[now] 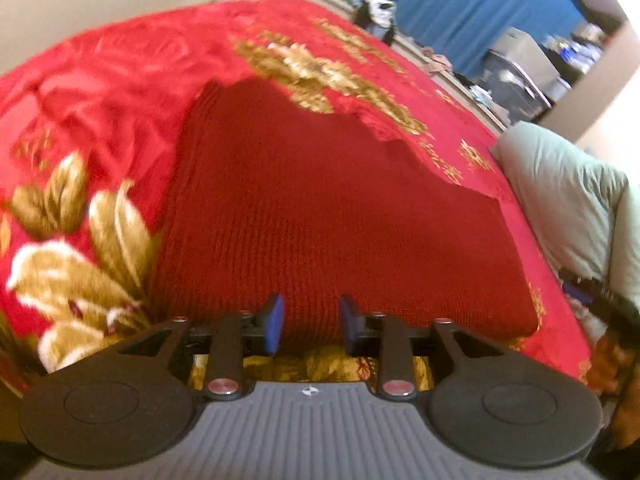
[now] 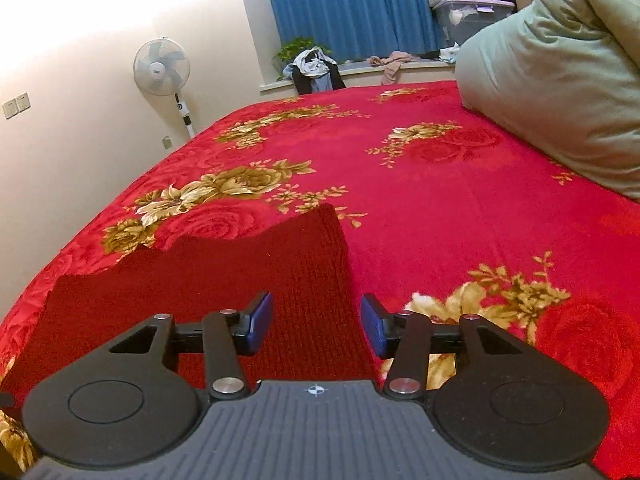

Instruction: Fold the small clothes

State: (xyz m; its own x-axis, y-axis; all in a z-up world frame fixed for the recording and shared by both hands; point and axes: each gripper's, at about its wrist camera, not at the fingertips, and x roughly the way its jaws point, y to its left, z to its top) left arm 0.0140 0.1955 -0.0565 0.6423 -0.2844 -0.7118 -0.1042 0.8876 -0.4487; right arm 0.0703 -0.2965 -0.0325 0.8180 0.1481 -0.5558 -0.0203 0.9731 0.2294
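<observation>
On the bed, spread over a red blanket (image 2: pixel 420 208) with gold flowers, lies a dark red knitted garment (image 1: pixel 320 208), flat and apparently already folded at least once, its near edge just under both tools. Both pairs of tongs stand apart with nothing clamped: the left tongs (image 1: pixel 310 326) hover over the near hem somewhere along the garment's middle, the right tongs (image 2: pixel 316 326) straddle its right-hand edge, one blue pad (image 2: pixel 260 322) above the knit and the other above the blanket. My reading is that a fold has just been laid and the next grasp is being lined up. To do it well, each pair should come down onto the near edge and pinch all layers together, not only the top one, since a thick knit slips apart easily. Equal bites at both corners would keep the hem straight; lifting low and carrying the edge evenly toward the far, jagged border should give a neat packet. The plush blanket may snag in the pads, so shallow bites seem wise.
</observation>
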